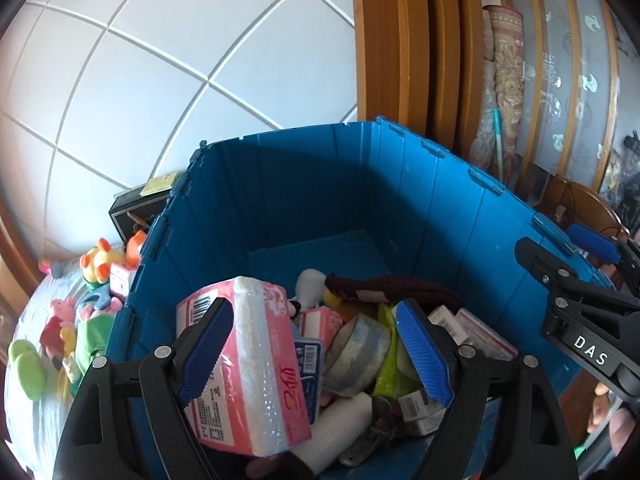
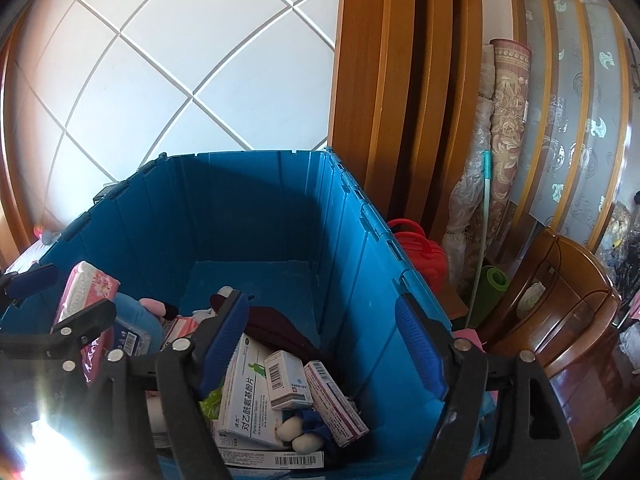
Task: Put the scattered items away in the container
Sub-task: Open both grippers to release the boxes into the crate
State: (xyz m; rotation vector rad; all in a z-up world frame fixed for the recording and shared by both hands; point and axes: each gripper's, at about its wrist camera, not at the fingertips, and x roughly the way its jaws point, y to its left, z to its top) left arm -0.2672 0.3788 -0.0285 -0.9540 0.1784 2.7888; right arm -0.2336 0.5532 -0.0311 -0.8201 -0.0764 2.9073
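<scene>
Over deep blue plastic crate (image 1: 320,184) | my left gripper (image 1: 316,356) gapes, pink tissue pack (image 1: 248,364) loose between jaws, dropped inside | my right gripper (image 2: 320,344) wide, empty, above medicine boxes (image 2: 280,392).

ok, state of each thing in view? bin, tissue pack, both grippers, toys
blue bin: open-topped, part filled
tissue pack: inside bin, tilted, between left pads
left gripper: open
right gripper: open, empty, over bin
medicine boxes: lying in bin
soft toys: outside bin, not yet tidied
</scene>
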